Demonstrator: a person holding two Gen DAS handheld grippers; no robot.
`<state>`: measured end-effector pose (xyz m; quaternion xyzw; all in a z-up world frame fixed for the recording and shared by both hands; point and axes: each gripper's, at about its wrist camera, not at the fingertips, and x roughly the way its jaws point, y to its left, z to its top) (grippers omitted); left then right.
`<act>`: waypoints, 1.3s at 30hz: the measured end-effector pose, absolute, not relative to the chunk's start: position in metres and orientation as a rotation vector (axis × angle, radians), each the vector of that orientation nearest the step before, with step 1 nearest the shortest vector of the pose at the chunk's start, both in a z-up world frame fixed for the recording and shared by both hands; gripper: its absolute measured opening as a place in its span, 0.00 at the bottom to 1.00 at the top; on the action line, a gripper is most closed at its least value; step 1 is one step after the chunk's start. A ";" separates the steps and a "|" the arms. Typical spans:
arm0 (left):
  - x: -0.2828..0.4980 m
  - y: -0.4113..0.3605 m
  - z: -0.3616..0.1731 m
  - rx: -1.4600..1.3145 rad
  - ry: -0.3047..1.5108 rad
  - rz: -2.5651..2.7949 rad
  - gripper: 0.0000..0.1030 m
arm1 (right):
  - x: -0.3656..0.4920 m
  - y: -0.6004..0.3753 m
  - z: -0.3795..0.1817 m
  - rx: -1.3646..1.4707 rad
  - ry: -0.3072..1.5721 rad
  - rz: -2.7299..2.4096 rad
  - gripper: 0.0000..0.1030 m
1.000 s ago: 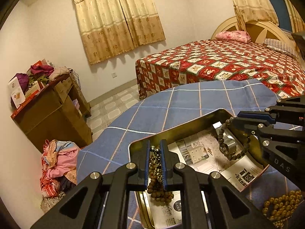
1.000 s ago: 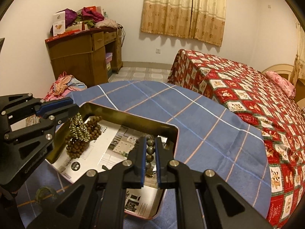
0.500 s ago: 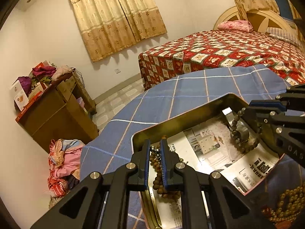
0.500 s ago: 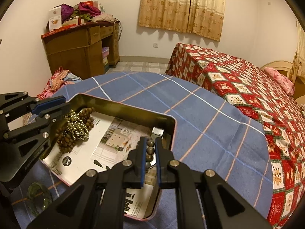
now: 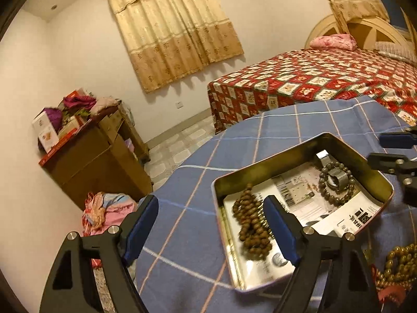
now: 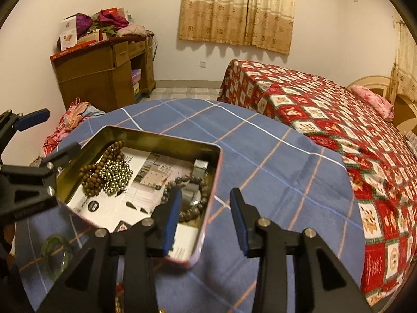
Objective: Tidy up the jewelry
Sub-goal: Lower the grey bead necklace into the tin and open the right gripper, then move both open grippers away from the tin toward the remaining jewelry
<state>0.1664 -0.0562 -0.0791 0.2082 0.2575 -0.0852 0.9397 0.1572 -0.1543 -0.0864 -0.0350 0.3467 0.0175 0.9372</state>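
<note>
Both my tongs are released, jaws spread and holding nothing: my left gripper (image 5: pixel 211 224) over the tin's near-left corner, my right gripper (image 6: pixel 206 216) at its near-right edge. Near left on the blue checked cloth (image 6: pixel 273 156) lies a green bangle (image 6: pixel 56 255). In the tin (image 6: pixel 166 140), the brown bead strand (image 6: pixel 96 172) lies left and the dark bead bracelet (image 6: pixel 191 208) right. Beyond stands the bed (image 6: pixel 325 109).
</note>
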 end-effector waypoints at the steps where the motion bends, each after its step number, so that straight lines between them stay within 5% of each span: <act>1: 0.164 -0.051 -0.079 0.415 0.531 -0.165 0.80 | 0.154 -0.156 -0.086 -0.067 0.706 0.034 0.41; 21: 0.082 -0.023 -0.114 0.370 0.626 -0.190 0.80 | 0.073 -0.180 -0.106 -0.042 0.728 -0.028 0.49; 39: 0.082 -0.033 -0.142 0.372 0.694 -0.187 0.80 | 0.042 -0.152 -0.131 -0.087 0.779 0.061 0.52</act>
